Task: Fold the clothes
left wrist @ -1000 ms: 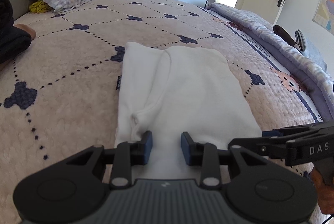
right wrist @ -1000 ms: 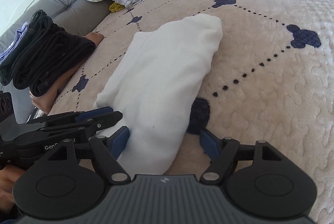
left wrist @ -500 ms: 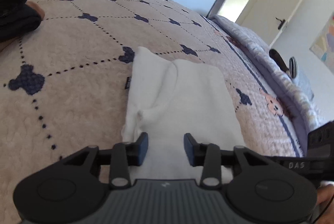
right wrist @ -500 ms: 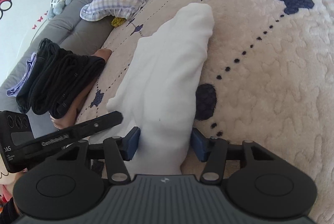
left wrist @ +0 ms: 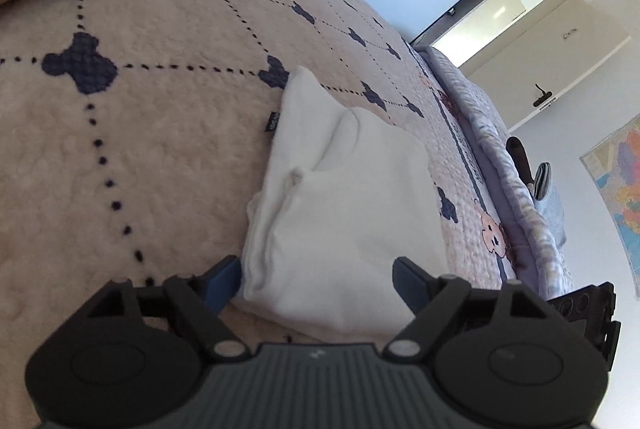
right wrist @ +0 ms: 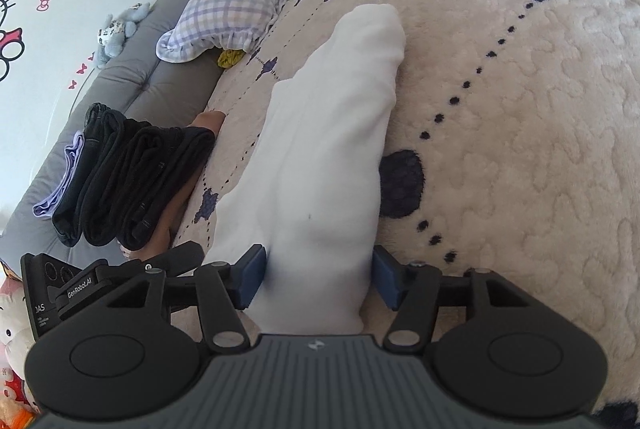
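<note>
I'm over a bed, and the cream quilt point(left wrist: 160, 149) with its navy bear shapes and dotted diamond lines fills nearly everything under me. The folded white garment point(left wrist: 352, 213) lies on it, dead ahead at twelve o'clock from my left tongs point(left wrist: 316, 279). Those jaws are opening wide, one pad just beside the garment's near corner at nine o'clock, the other resting over its near edge at three o'clock, neither squeezing it.

From my right tongs point(right wrist: 318, 279) the same garment runs away as a long white roll towards twelve o'clock. These jaws are opening too, with the roll's near end between them; the left pad sits right against the cloth, the right pad just beside it, and I cannot tell whether they still pinch.

Room check: at ten o'clock a pile of black clothes point(right wrist: 132, 181) sits by the grey headboard point(right wrist: 132, 77), with a plaid pillow point(right wrist: 240, 1) at eleven. In the left view a lilac blanket point(left wrist: 508, 165) marks the bed's far edge at two o'clock, a white door point(left wrist: 560, 69) and a wall map point(left wrist: 620, 197) beyond it. Bare quilt lies open to the right of the roll, from one to four o'clock.
</note>
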Motion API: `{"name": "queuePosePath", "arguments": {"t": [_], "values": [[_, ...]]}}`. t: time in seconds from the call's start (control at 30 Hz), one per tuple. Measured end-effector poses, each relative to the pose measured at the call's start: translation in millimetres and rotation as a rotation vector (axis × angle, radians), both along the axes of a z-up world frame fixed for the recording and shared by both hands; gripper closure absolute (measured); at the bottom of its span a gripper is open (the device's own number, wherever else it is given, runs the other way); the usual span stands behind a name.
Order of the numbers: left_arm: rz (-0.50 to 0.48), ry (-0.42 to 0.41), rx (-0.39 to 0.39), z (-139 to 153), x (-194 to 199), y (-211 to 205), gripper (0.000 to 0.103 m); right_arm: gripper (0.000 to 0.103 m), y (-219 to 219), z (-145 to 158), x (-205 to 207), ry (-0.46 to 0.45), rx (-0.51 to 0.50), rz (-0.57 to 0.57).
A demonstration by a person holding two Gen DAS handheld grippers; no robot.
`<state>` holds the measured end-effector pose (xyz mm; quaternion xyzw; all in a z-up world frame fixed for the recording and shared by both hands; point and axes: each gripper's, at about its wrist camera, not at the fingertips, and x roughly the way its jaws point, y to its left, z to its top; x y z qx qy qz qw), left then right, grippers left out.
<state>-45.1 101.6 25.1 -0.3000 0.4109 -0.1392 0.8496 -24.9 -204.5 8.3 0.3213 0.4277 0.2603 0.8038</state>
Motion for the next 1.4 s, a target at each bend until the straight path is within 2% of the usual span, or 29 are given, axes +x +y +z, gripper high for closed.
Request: {"name": "queuePosePath", "arguments": {"t": [0.1,0.13,0.17,0.23,0.3,0.37,0.43,0.57,0.7,0.83,0.97,1.07,1.2,1.27,1.3,1.33,1.4], "values": [[0.057,0.038,-0.076,-12.1,6.7,7.2,0.023,0.041,-3.7,-4.0,0.7,0.017,0.036,-0.005],[0.058,0.039,-0.079,-12.1,7.3,7.0,0.032,0.040,-4.0,-4.4,0.0,0.016,0.045,-0.006],[0.046,0.040,-0.056,-11.6,8.0,4.4,0.052,0.040,-3.5,-4.6,-0.4,0.014,0.050,-0.005],[0.044,0.053,-0.056,-14.4,10.2,3.7,0.072,0.042,-1.3,-3.8,-0.6,0.006,0.038,-0.005],[0.071,0.073,-0.108,-16.6,12.0,9.6,0.080,0.048,2.7,2.4,-2.2,-0.020,0.002,-0.004],[0.090,0.078,-0.133,-11.5,11.6,10.7,0.082,0.052,5.4,12.5,-4.0,-0.045,-0.026,-0.008],[0.086,0.053,-0.101,4.1,9.3,4.1,0.083,0.054,6.7,24.0,-5.3,-0.064,-0.043,-0.017],[0.080,-0.012,-0.089,42.3,9.3,-0.3,0.083,0.055,4.7,59.7,-7.5,-0.134,-0.053,-0.043],[0.065,-0.123,-0.027,94.2,13.5,3.4,0.083,0.055,9.5,101.3,-8.3,-0.221,-0.059,-0.048],[0.064,-0.250,0.033,157.0,16.4,33.6,0.084,0.055,31.3,148.1,-0.8,-0.330,-0.033,-0.038],[0.102,-0.396,0.146,231.9,7.2,82.1,0.084,0.055,77.8,198.4,12.8,-0.466,0.043,-0.008],[0.154,-0.498,0.261,285.2,-1.9,123.7,0.084,0.055,121.9,233.1,24.7,-0.561,0.118,0.011],[0.269,-0.579,0.413,340.1,-6.4,185.4,0.084,0.055,197.3,270.8,42.6,-0.668,0.233,0.023],[0.333,-0.593,0.492,346.8,-4.6,218.4,0.083,0.054,238.8,272.5,53.6,-0.683,0.296,0.028],[0.365,-0.575,0.530,342.6,-1.6,234.8,0.083,0.054,259.0,266.9,60.9,-0.644,0.341,0.031],[0.399,-0.540,0.563,335.6,1.6,251.3,0.083,0.053,280.0,259.3,68.2,-0.597,0.380,0.036],[0.476,-0.391,0.614,306.6,10.6,285.8,0.084,0.052,327.1,230.5,79.2,-0.466,0.376,0.067]]}}
